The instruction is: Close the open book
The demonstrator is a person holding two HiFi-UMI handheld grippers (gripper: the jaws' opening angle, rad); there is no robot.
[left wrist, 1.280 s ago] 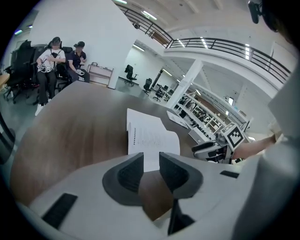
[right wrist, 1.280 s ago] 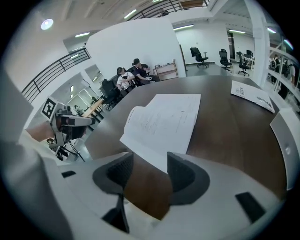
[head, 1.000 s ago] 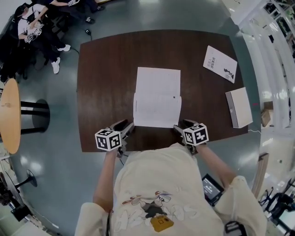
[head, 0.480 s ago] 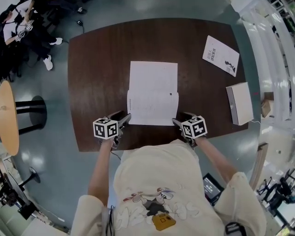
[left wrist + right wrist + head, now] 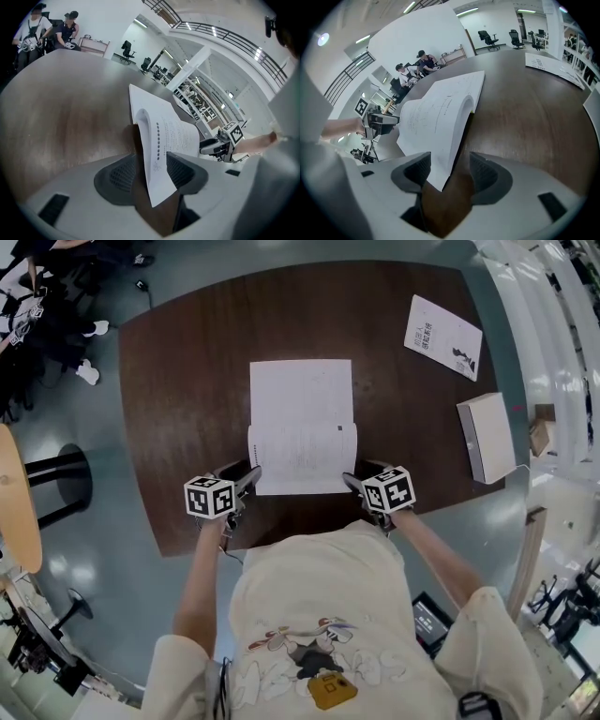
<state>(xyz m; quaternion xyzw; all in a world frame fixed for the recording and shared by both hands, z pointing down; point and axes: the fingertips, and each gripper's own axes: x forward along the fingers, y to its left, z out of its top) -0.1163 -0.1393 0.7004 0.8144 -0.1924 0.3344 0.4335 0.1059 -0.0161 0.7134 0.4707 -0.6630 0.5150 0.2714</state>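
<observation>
**Both tools at the near corners of the open book, the near leaf arching up**

Writing first. The booklet [image 5: 442, 337] at the far right corner of the worktop [image 5: 187, 381] carries dark print and a small dark figure, too small to read. The open book [image 5: 302, 427] shows rows of fine print on its near leaf, with a column of dots down its left margin in the left gripper view. None of it is legible. Each tool wears a cube of black-and-white square markers, the left cube [image 5: 209, 497] and the right cube [image 5: 388, 489].

Now the arms. Both forearms reach forward from the body to the near edge of the worktop. The left tool [image 5: 246, 476] is at the book's near left corner and the right tool [image 5: 354, 482] at its near right corner, angled in toward each other.

In the left gripper view the left tool [image 5: 152, 173] has its jaws well apart, and the leaf's corner hangs down in the gap. The right tool [image 5: 447, 176] is the same: jaws spread, page corner between them, nearer its left pad. Neither pair is pinched onto the paper.

The book [image 5: 164, 136] lies in the middle of the dark wood. Its far half is flat. Its near leaf [image 5: 440, 108] is lifted and bowed into a curl, white with a faint yellow edge at the fold.

A white slab [image 5: 487, 439] sits well apart at the right edge.
</observation>
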